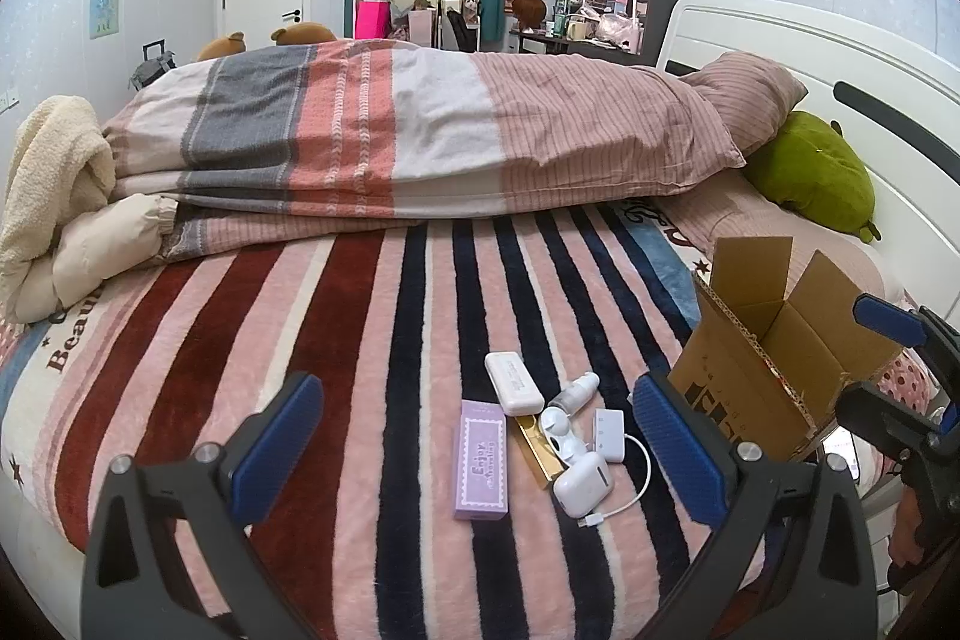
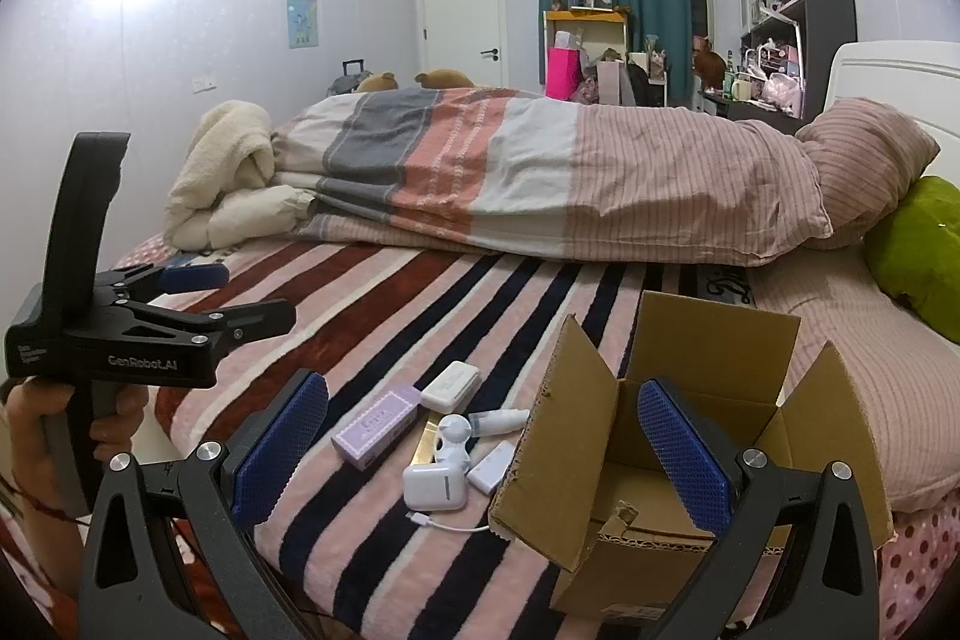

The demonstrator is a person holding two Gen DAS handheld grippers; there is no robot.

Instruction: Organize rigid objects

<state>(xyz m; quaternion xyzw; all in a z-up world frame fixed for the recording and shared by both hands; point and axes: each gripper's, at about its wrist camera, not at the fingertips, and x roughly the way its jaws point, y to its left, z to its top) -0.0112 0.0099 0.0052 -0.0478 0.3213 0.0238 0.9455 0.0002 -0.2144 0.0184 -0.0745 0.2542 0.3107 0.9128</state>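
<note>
The left gripper (image 1: 477, 445) stands wide open with nothing between its blue pads (image 1: 279, 439), hanging above the striped blanket (image 1: 372, 340) with the small things lying between its fingers. The right gripper (image 2: 483, 451) is spread just as wide and holds nothing; its right pad (image 2: 684, 451) sits in front of the open mouth of the cardboard box (image 2: 678, 436), its left pad over the blanket. From the left wrist view the cluster lies near six o'clock: a purple box (image 1: 481, 460) flat on the blanket, a white case (image 1: 513, 383) just beyond it at twelve o'clock, a gold tray (image 1: 536, 445) touching the purple box's three o'clock side, and a small white bottle (image 1: 577, 391) lying on its side beyond the tray. A round white piece (image 1: 558, 433) rests on the tray, an earbud case (image 1: 583, 481) sits just nearer the camera, and a white adapter (image 1: 609, 435) with its cable (image 1: 624, 505) curling past the earbud case lies at three o'clock of them. The cardboard box (image 1: 774, 346) stands with flaps up at four o'clock, just beside the cluster; whether it touches the adapter cannot be told. Farther out, a folded quilt (image 1: 390, 130) crosses the bed at twelve o'clock, a green plush (image 1: 810, 169) lies at two o'clock against the white headboard (image 1: 780, 40), and a cream blanket (image 1: 54, 178) is heaped at nine o'clock.
</note>
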